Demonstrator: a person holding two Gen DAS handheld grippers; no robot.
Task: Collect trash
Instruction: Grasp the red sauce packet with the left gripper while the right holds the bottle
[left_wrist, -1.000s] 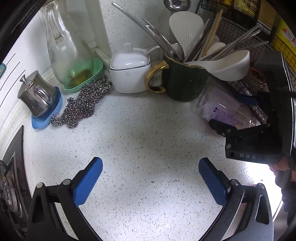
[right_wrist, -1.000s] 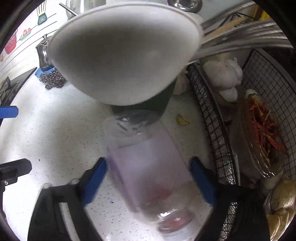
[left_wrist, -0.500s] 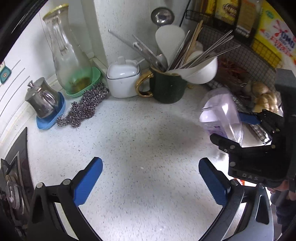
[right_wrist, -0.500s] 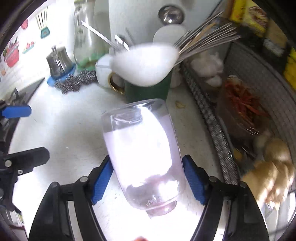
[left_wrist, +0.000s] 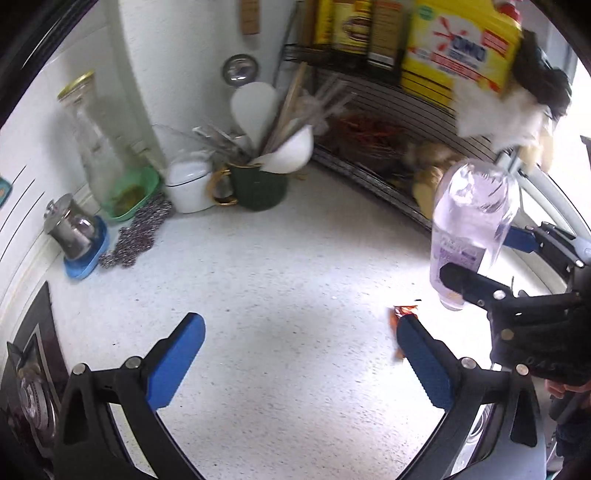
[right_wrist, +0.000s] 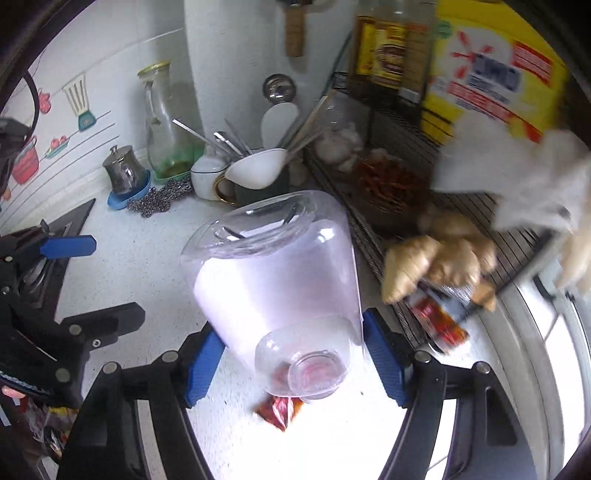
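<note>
My right gripper (right_wrist: 291, 363) is shut on a clear empty plastic bottle (right_wrist: 273, 288) with a pale purple label, held above the white speckled counter, neck toward the camera. The bottle also shows in the left wrist view (left_wrist: 469, 229), gripped at the right. A small red-orange wrapper (right_wrist: 280, 410) lies on the counter under the bottle; in the left wrist view the wrapper (left_wrist: 404, 312) lies by my left gripper's right fingertip. My left gripper (left_wrist: 299, 350) is open and empty over the counter.
A green mug of utensils (left_wrist: 258, 184), a white sugar pot (left_wrist: 188, 188), a steel scourer (left_wrist: 138, 232), a glass carafe (left_wrist: 96, 147) and a small steel pot (left_wrist: 70, 229) line the back. A wire rack (left_wrist: 369, 162) with chillies, ginger and bottles stands at the right. A stove (left_wrist: 26, 369) is at the left.
My right gripper has lifted the bottle off the counter and drawn it back from the mug and rack. Both cameras have pulled back and tilted up. The wrapper has come into view.
</note>
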